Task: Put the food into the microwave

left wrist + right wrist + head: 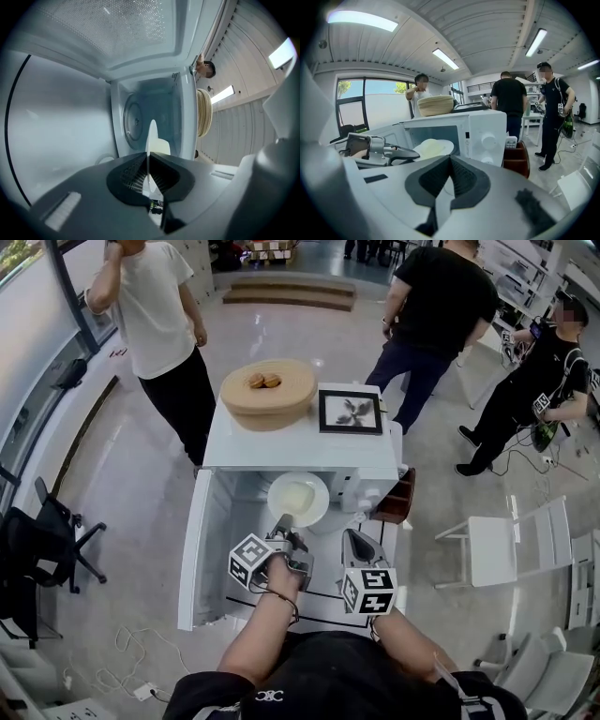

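L gripper (pixel 284 527) clenched on near rim of plate of food (pixel 298 500), held level at front edge of open microwave (pixel 281 448), cavity straight ahead of jaws; R gripper (pixel 354 542) closed, empty, just beside, farther off.

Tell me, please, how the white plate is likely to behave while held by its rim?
The plate looks rigid, so it should not flex. Pinched at one edge by the left gripper, it may sag or pivot. The pale food could slide if it tilts.
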Demonstrator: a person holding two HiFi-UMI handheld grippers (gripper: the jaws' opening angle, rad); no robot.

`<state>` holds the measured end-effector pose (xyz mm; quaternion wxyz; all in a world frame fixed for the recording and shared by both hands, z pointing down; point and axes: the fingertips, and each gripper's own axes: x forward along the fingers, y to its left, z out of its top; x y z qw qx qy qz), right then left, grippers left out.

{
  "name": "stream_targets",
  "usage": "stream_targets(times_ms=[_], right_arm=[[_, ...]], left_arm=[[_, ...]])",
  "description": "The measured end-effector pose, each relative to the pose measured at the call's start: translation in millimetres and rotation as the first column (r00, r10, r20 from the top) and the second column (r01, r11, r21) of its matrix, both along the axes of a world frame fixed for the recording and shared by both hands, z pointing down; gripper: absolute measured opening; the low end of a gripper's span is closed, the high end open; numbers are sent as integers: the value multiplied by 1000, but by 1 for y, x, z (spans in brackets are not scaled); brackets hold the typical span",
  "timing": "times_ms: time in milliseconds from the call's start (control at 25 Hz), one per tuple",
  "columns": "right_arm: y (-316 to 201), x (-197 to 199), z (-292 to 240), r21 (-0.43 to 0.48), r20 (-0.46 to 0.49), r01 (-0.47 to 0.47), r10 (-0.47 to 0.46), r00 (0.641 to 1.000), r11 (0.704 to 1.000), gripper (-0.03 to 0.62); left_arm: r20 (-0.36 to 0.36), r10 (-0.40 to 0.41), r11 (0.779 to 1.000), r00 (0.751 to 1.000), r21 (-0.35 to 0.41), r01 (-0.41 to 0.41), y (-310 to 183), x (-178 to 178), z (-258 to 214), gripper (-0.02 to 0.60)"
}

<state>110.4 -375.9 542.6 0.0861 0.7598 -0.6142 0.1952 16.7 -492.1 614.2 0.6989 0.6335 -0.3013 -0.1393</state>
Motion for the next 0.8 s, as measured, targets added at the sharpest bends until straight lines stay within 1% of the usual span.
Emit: stream_targets(times_ms=[160, 440, 560, 720, 800], right_arm=[[5, -1, 6, -9, 9, 6, -6, 1000, 1000, -3], [18, 4, 17, -39, 18, -6, 7, 1000, 999, -3], [22, 8, 19, -47, 15, -19, 20, 1000, 999, -3], [28, 13, 23, -54, 35, -38, 40, 999, 998, -3], [29, 13, 24, -55, 45, -46, 48, 998, 997, -3]], left_arm=[[21, -22, 1000, 1000, 0, 22, -16, 1, 7, 14], [35, -57, 998, 998, 3, 57, -45, 4, 15, 15], [51, -64, 998, 997, 11, 63, -60, 5, 21, 15], [95, -68, 997, 993, 38, 65, -78, 10, 27, 15], [92, -69, 997, 993, 31, 66, -84, 14, 31, 14]])
